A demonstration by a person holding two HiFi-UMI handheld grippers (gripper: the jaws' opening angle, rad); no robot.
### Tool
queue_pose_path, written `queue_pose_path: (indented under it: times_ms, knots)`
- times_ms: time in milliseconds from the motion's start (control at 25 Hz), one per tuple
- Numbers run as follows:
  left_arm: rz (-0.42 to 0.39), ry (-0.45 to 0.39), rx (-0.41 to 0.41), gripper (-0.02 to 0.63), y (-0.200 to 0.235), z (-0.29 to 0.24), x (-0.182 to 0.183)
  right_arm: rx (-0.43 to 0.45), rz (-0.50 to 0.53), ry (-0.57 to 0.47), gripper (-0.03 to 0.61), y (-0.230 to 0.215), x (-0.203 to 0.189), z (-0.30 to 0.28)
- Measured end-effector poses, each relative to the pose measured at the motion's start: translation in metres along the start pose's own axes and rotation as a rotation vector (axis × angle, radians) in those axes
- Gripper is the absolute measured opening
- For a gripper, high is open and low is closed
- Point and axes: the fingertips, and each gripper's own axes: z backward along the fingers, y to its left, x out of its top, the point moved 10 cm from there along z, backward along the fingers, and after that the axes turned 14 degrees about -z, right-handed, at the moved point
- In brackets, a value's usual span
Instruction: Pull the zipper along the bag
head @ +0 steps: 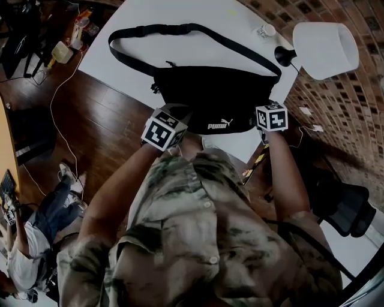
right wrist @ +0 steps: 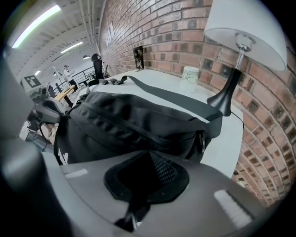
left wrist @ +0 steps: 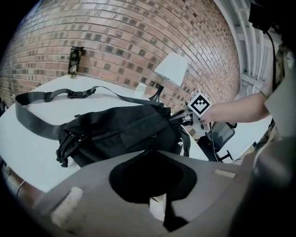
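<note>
White lamp (head: pixel 326 49) (black base) on table (head: pixel 150 15)

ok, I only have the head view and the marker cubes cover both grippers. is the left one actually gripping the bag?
Observer: Yes. In the left gripper view, the left gripper is shut on a black fold of the bag.
Operator: and the right?
Observer: The right gripper is shut as well. It holds a part of the bag with a mesh patch, at the end toward the lamp.
Operator: anything past the top of my frame?
Observer: A dark container stands on the table, right by the brick wall.
</note>
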Motion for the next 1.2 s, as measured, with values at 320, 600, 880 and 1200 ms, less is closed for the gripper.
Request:
queue_pose_path:
  times_ms: [320, 600, 880, 1200]
  knots:
    - [0.041, 0.002, 0.038, 0.025, 0.018, 0.025, -0.025, -0.015, 0.009, 0.02, 0.006, 0.0, 0.002, -0.001]
    - [0.005, 0.022, 0.092, 0.028, 0.025, 0.025, -0.032, -0.053, 0.037, 0.004, 0.006, 0.005, 0.003, 0.0]
    - [-0.05, -0.019, 0.14, 0.067, 0.014, 0.03, -0.032, -0.115, 0.115, -0.169, 0.102, 0.017, -0.009, 0.035]
    - [0.048, -0.111, 0.279, 0.091, -0.041, 0.091, -0.078, 0.065, 0.246, -0.243, 0.098, 0.063, -0.087, 0.107]
